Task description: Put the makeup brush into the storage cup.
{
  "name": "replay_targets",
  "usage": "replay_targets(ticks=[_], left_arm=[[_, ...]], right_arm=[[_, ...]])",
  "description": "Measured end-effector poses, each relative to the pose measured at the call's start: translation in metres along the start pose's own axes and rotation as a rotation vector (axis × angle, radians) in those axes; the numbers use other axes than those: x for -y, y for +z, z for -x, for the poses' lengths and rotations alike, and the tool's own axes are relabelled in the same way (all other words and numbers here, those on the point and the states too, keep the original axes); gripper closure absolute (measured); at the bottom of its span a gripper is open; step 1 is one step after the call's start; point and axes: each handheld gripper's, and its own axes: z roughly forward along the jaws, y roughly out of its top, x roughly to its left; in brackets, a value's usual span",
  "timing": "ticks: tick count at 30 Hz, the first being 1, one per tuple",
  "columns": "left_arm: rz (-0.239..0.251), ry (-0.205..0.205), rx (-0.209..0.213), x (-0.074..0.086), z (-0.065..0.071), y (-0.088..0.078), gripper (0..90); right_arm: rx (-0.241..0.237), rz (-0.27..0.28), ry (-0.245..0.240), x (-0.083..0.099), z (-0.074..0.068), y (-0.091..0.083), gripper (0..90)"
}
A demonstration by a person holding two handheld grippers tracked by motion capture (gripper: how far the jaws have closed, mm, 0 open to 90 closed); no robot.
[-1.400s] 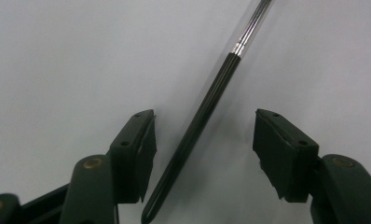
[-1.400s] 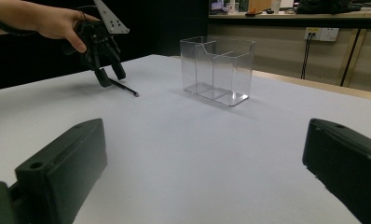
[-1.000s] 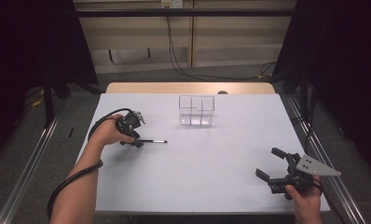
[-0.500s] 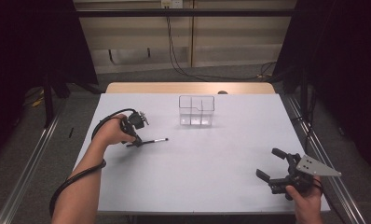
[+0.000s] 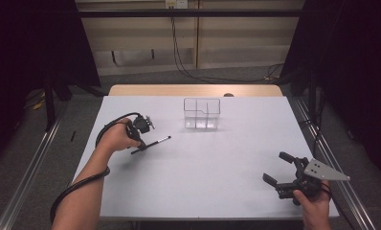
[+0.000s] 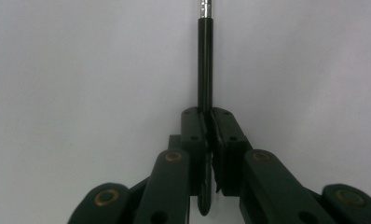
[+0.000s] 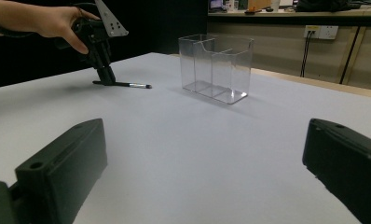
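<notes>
White tabletop (image 5: 198, 158) is bearing a clear divided container (image 5: 202, 114) near its far edge. Left gripper (image 5: 137, 143) is clamping a black pen (image 5: 152, 143) lying at left; right gripper (image 5: 280, 168), jaws spread, is hovering near-right.

Both forearms are bare, no sleeves. The left gripper (image 5: 137, 135) is black, a thick black cable (image 5: 78, 184) looping off it along the forearm at lower left of the high view. In the left gripper view its jaws are matte black linked bars with brass-coloured pivot pins and small screw holes. At lower right, the right gripper (image 5: 280, 168) is black too, topped by a grey three-cornered plate (image 5: 326, 169) with small dark holes. Its jaws are blocky, matte black.
</notes>
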Motion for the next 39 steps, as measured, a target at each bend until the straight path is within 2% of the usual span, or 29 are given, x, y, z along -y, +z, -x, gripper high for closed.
replay_targets(ticks=[2, 4, 5, 7, 11, 12, 15, 16, 18, 19, 20, 22, 25, 31, 32, 33, 37, 39], left_arm=[[0.003, -0.003, 0.000, 0.001, 0.000, 0.000, 84.2], [0.038, -0.038, 0.039, 0.002, 0.000, -0.001, 84.2], [0.050, -0.038, 0.053, 0.002, 0.001, -0.001, 84.2], [0.069, -0.052, 0.049, 0.002, 0.002, -0.001, 84.2], [0.145, -0.087, 0.080, 0.003, 0.004, -0.001, 84.2], [0.145, -0.087, 0.080, 0.003, 0.004, -0.001, 84.2], [0.204, -0.107, 0.099, 0.006, 0.005, -0.001, 84.2], [0.228, -0.126, 0.106, 0.007, 0.006, -0.001, 84.2], [0.253, -0.130, 0.118, 0.009, 0.007, -0.001, 84.1], [0.288, -0.163, 0.130, 0.010, 0.009, 0.000, 84.2], [0.291, -0.149, 0.131, 0.012, 0.008, 0.000, 84.2], [0.338, -0.164, 0.144, 0.015, 0.011, 0.000, 84.2], [0.363, -0.163, 0.143, 0.018, 0.011, 0.000, 84.1], [0.462, -0.203, 0.131, 0.026, 0.016, 0.000, 84.1], [0.492, -0.206, 0.123, 0.029, 0.018, -0.001, 84.1], [0.492, -0.206, 0.123, 0.029, 0.018, -0.001, 84.1], [0.566, -0.230, 0.122, 0.036, 0.022, -0.001, 84.1], [0.579, -0.235, 0.123, 0.038, 0.022, -0.001, 84.1]], right_arm=[[0.000, 0.000, 0.000, 0.000, 0.000, 0.000, 0.0], [-0.001, 0.000, 0.002, 0.000, 0.000, 0.000, 0.0], [-0.001, 0.000, 0.002, 0.000, 0.000, 0.000, 0.0], [-0.002, 0.001, 0.001, 0.000, 0.000, 0.000, 0.0], [-0.004, 0.002, 0.003, 0.000, -0.001, 0.000, 0.0], [-0.003, 0.003, 0.003, 0.000, 0.000, 0.000, 0.0], [-0.002, 0.001, 0.003, 0.000, 0.000, 0.000, 0.0], [-0.003, 0.002, 0.003, 0.000, 0.000, 0.000, 0.0], [-0.003, 0.002, 0.003, 0.000, 0.000, 0.000, 0.0], [-0.004, 0.001, 0.004, 0.000, -0.001, 0.000, 0.0], [-0.004, 0.001, 0.004, 0.000, -0.001, 0.000, 0.0], [-0.002, 0.000, 0.005, 0.000, -0.001, 0.001, 0.0], [-0.002, 0.000, 0.005, 0.000, -0.001, 0.001, 0.0], [-0.004, -0.001, 0.004, 0.000, -0.001, 0.001, 0.0], [-0.004, 0.000, 0.002, 0.000, -0.001, 0.001, 0.0], [-0.003, 0.000, 0.001, 0.000, -0.001, 0.001, 0.0], [-0.006, 0.000, 0.000, -0.001, -0.002, 0.001, 0.0], [-0.009, 0.000, 0.000, -0.001, -0.002, 0.001, 0.0]])
